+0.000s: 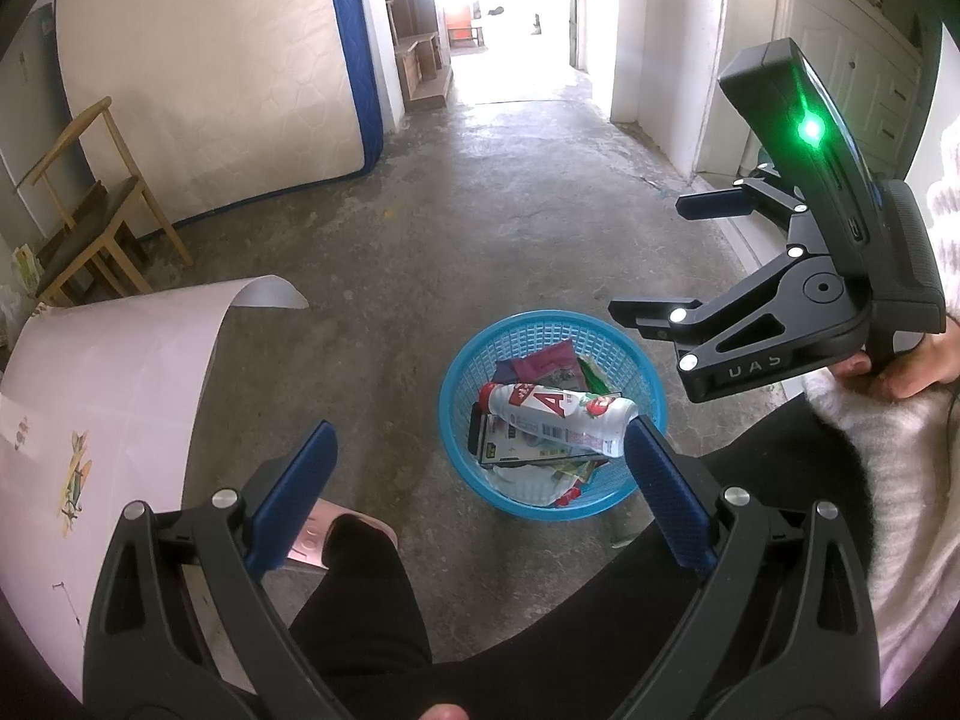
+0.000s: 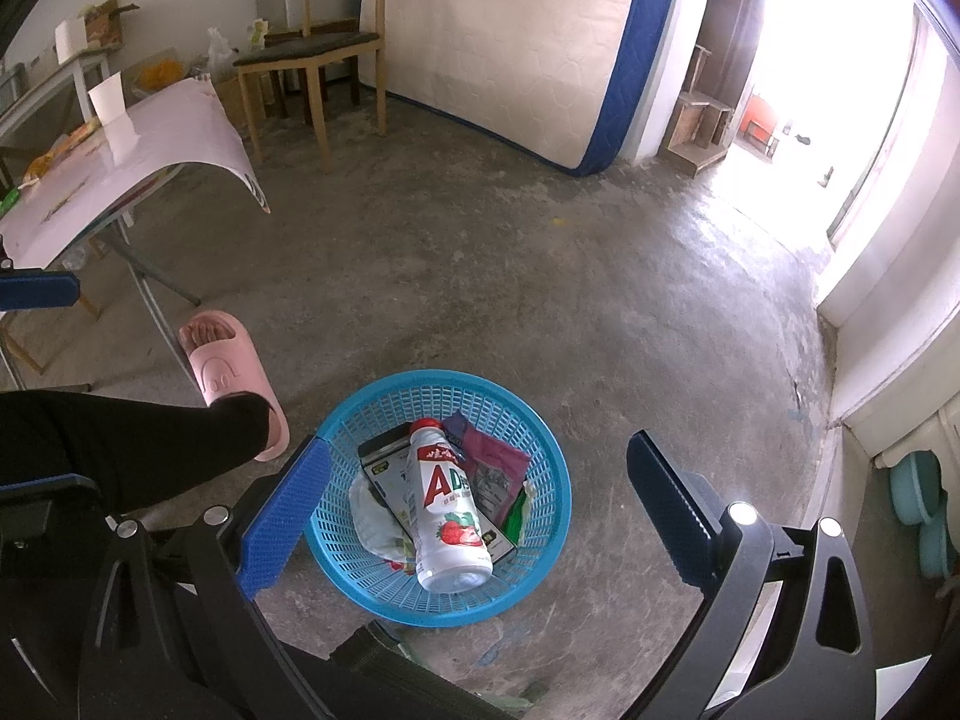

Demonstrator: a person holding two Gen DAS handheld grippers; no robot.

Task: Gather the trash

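A blue plastic basket (image 1: 651, 384) (image 2: 552, 456) stands on the concrete floor. In it lie a white strawberry drink bottle (image 1: 558, 414) (image 2: 447, 510), a dark box, a purple packet (image 2: 495, 468) and crumpled wrappers. My left gripper (image 1: 480, 456) is open and empty, held above the basket's near side. My right gripper (image 2: 480, 480) is open and empty above the basket; it also shows in the left wrist view (image 1: 654, 258) to the right of the basket, higher up.
A table with a pink sheet (image 1: 114, 372) (image 2: 132, 150) stands at the left. A wooden chair (image 2: 318, 54), a mattress (image 2: 510, 42) against the wall, the person's legs and pink slipper (image 2: 228, 372), and a bright doorway (image 1: 504, 12) are around.
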